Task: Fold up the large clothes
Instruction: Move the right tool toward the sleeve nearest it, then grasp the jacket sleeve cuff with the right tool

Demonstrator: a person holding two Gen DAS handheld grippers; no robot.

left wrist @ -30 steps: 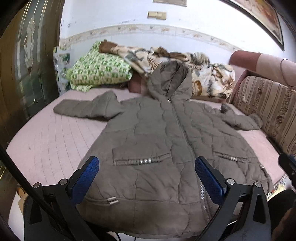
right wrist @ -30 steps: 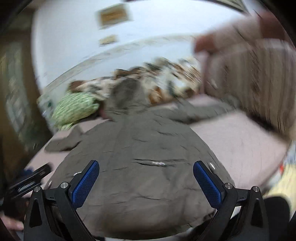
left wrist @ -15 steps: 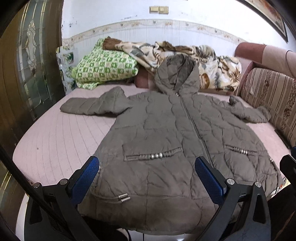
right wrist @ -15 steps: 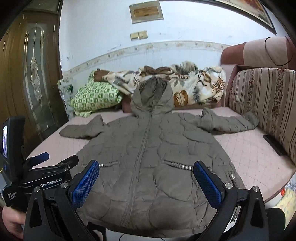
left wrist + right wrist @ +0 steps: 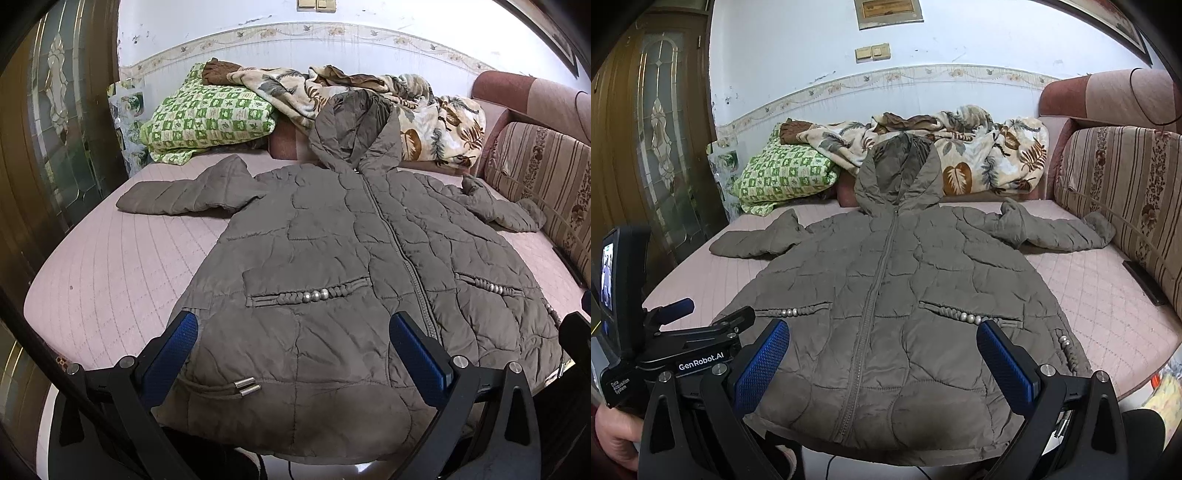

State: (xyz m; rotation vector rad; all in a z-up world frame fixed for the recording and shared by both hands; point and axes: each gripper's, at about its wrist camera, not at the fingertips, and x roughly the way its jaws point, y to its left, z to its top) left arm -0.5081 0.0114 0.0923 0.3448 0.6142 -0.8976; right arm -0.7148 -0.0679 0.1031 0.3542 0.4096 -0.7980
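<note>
Bare mattress (image 5: 1108, 295) lies open either side of the coat (image 5: 886, 295); bedding (image 5: 960, 155) behind and sofa back (image 5: 1115, 192) rightward hem it in.

A: Where does the left wrist camera sit?

B: Just behind the left gripper (image 5: 293, 350), low over the near hem of the jacket (image 5: 351, 258), facing forward along the fingers toward the hood and the wall beyond.

A: And the right one?

B: Behind the right gripper (image 5: 882, 354), a little higher and farther back, facing the same way. The left gripper shows at its left edge.

A: What do they share?

B: The whole jacket, the pink mattress (image 5: 1108, 295), the green pillow (image 5: 210, 114). The dark shape at the left view's right edge is probably the other gripper.
</note>
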